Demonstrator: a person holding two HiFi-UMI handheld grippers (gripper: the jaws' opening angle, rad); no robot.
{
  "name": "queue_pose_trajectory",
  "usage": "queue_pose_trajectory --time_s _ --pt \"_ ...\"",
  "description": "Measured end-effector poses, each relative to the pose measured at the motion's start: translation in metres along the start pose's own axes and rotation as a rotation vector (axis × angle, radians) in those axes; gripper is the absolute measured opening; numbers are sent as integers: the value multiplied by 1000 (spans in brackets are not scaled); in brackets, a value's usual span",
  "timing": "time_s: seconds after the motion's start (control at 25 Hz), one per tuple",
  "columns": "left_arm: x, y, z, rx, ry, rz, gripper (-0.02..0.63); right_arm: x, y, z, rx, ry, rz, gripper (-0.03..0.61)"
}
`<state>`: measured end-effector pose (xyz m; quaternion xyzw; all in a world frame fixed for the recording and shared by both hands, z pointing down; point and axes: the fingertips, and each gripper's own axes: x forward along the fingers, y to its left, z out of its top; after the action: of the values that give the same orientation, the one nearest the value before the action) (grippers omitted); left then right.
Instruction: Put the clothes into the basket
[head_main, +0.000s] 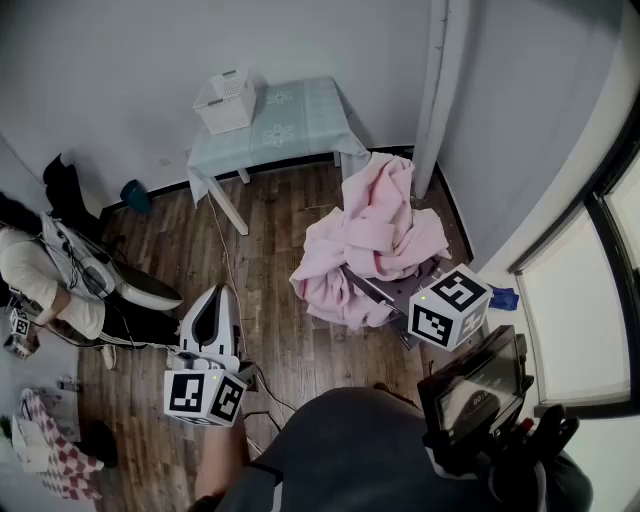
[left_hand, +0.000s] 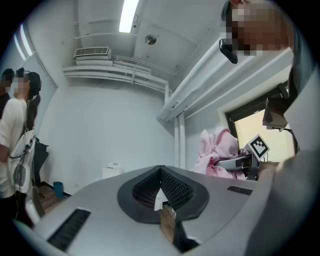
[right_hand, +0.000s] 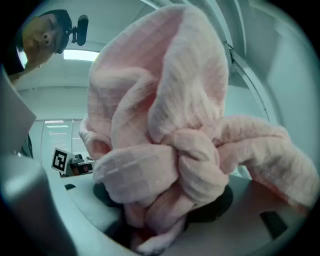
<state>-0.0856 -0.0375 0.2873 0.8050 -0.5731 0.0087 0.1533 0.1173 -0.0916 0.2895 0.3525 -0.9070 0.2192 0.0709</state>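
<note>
A big pink garment (head_main: 375, 235) hangs bunched and knotted over my right gripper (head_main: 365, 288), raised above the wooden floor in the head view. In the right gripper view the pink garment (right_hand: 165, 145) fills the frame, its folds wedged between the jaws, which hold it. My left gripper (head_main: 213, 300) is lower left, shut and empty, its tips meeting in the left gripper view (left_hand: 161, 176). The white basket (head_main: 226, 100) stands on a small pale table (head_main: 300, 125) by the far wall, well away from both grippers.
A person (head_main: 40, 280) sits at the left edge. A checkered cloth (head_main: 55, 450) lies at bottom left. A blue cup (head_main: 135, 195) stands by the wall. A white pipe (head_main: 440, 90) runs up the corner. A window lies right.
</note>
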Motion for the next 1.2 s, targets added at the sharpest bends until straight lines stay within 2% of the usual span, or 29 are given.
queue_pose_trajectory --time_s 0.92,1.2 --pt "-4 3 -2 -31 5 -12 3 -4 3 3 5 -7 -20 333" --pt "-2 15 -3 -51 -19 21 3 -2 -1 -1 5 -6 -25 333"
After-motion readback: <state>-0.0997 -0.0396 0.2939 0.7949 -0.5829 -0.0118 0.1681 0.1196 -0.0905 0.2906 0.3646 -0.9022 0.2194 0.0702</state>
